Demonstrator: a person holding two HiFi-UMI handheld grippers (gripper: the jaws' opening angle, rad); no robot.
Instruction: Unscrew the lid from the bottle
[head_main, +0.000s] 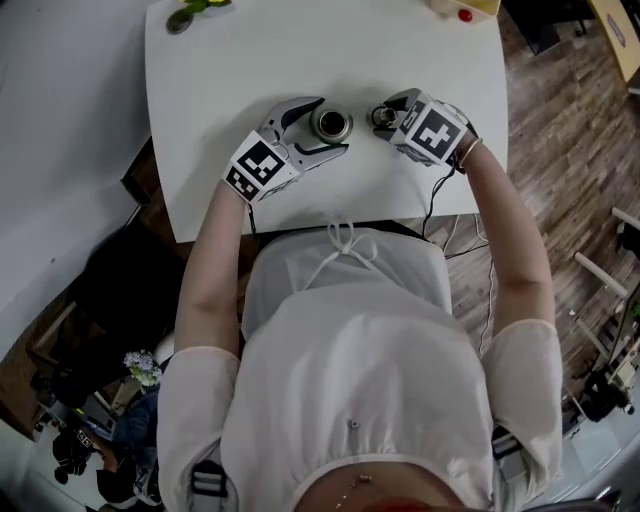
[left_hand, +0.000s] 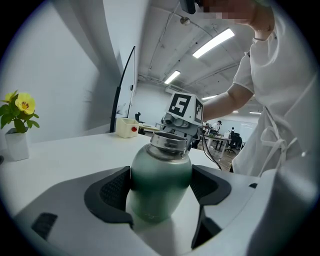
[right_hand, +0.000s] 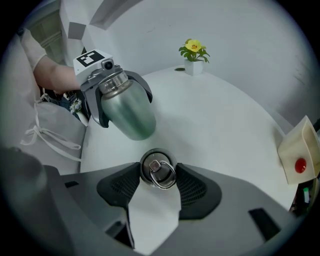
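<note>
Left fingers (left_hand: 112, 192) clamp the bottle (left_hand: 160, 185), right fingers (right_hand: 195, 189) the lid (right_hand: 156, 167), whose ring (right_hand: 163, 178) only the right gripper view shows.

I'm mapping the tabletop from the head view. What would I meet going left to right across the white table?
In order: potted flower → bottle → lid → box with red button.

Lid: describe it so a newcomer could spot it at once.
Over the white table, look at the right gripper, beside the open green bottle. Clamped between its jaws is the lid: a small dark round cap with a shiny metal ring on top, the only ringed thing there.
</note>
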